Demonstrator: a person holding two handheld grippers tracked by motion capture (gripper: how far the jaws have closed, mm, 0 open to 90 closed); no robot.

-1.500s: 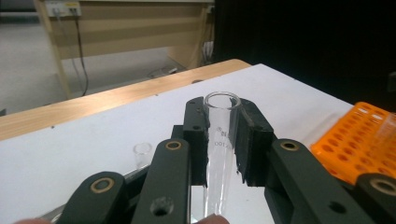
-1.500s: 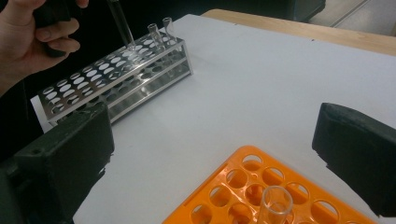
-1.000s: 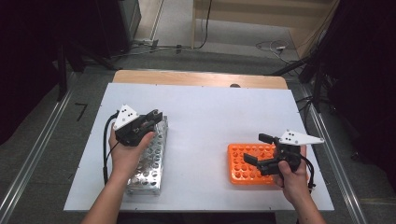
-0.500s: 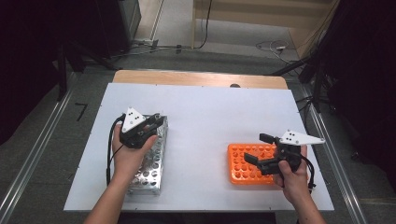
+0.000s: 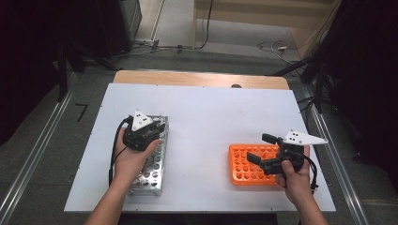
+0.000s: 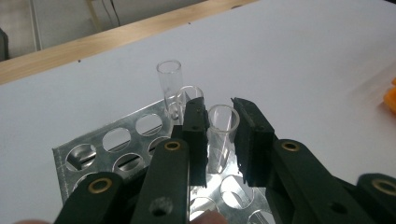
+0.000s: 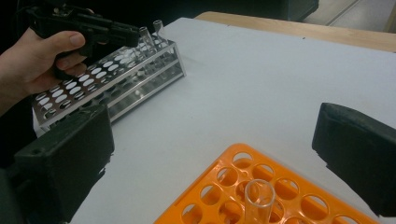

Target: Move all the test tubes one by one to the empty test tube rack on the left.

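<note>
The left claw (image 6: 219, 135) stands over the far end of a metal rack (image 5: 151, 164), its two black jaws on either side of a clear glass tube (image 6: 222, 133). The jaws sit close against the tube's walls just below its open rim, and whether they already press on it cannot be told. The tube stands upright in a hole of the rack, its long axis straight up, so lifting it free probably calls for a straight upward pull. Two more clear tubes (image 6: 169, 81) stand just behind it, nearer the rack's far edge. The rest of the rack's round holes in sight are empty.

The right claw (image 5: 259, 149) hovers over an orange rack (image 5: 241, 164) on the right side of the white surface (image 5: 211, 117), well apart from the metal rack. Its jaws are spread wide and hold nothing. In the right gripper view, one clear tube (image 7: 259, 198) stands upright in a hole of the orange rack, between and below the open jaws. The holes around it are empty. The left hand is the nearer one to the tubes in the metal rack.
</note>
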